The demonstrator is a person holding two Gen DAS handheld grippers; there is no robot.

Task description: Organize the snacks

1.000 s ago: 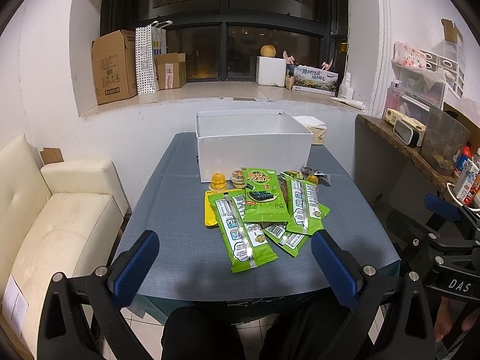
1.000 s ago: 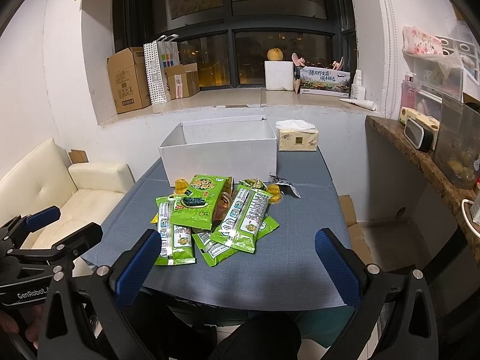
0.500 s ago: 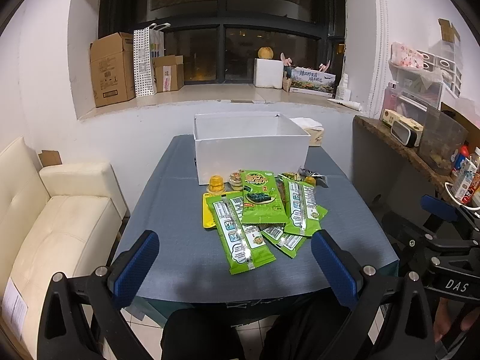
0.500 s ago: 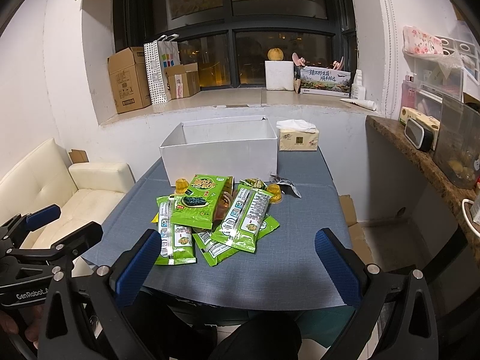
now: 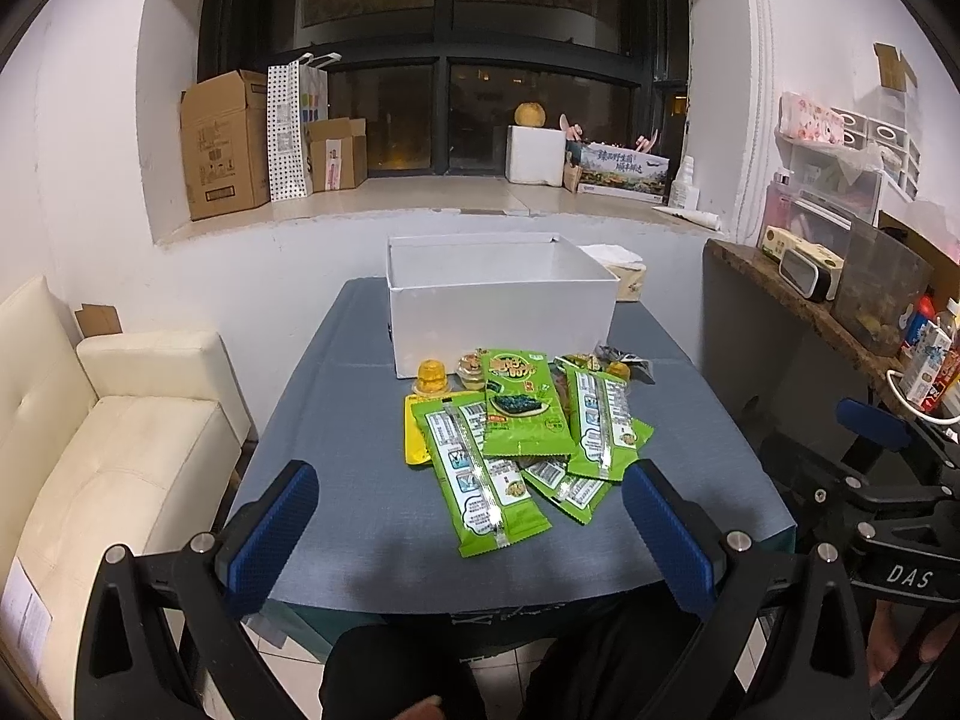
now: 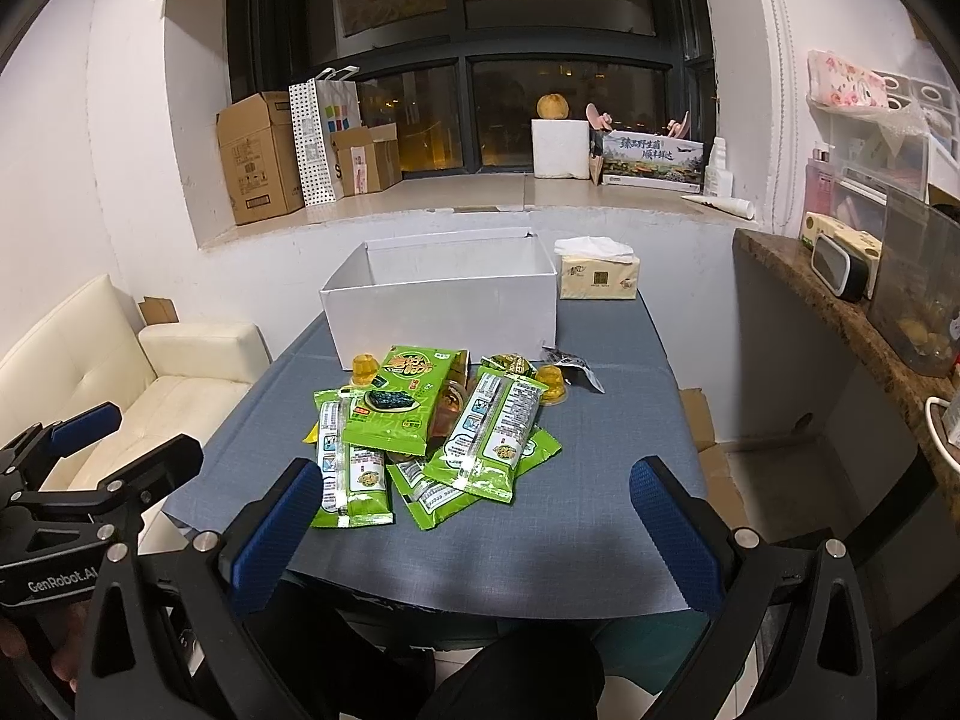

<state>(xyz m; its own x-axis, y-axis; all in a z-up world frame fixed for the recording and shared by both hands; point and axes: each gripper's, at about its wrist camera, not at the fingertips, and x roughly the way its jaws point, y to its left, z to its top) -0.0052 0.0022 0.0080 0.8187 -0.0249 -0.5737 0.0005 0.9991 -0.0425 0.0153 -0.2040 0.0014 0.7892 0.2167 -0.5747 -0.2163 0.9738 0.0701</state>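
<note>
- The left gripper (image 5: 471, 531) hangs over the near edge of the table (image 5: 336, 456), its blue-padded fingers (image 5: 267, 546) spread wide with nothing between them.
- The right gripper (image 6: 474, 531) is likewise spread wide and empty, held at the near edge of the same table, just beside the left one.
- The snack pile (image 5: 522, 426) lies on the grey tablecloth ahead of both grippers, apart from the fingertips, between them and the white box (image 5: 501, 300).
- Topmost in the pile is a green seaweed snack packet (image 5: 522, 408), face up; long green packets (image 5: 480, 480) with silver seams fan out beneath it, the nearest corner pointing towards the left gripper.
- A yellow jelly cup (image 5: 431, 377) stands at the far left of the pile, close to the box's front wall; another jelly cup (image 6: 551, 387) sits at the right side, beside a small dark wrapper (image 6: 573, 366).
- A flat yellow packet (image 5: 417, 432) shows under the pile's left edge.
- The white box is open at the top, and its inside floor cannot be seen from either view.
- A tissue pack (image 6: 597, 276) stands on the table just right of the box.
- A cream sofa (image 5: 102, 450) flanks the table on the left; cardboard boxes (image 6: 258, 159) sit on the window ledge behind.
- Nothing lies on the cloth between the fingers and the pile.
</note>
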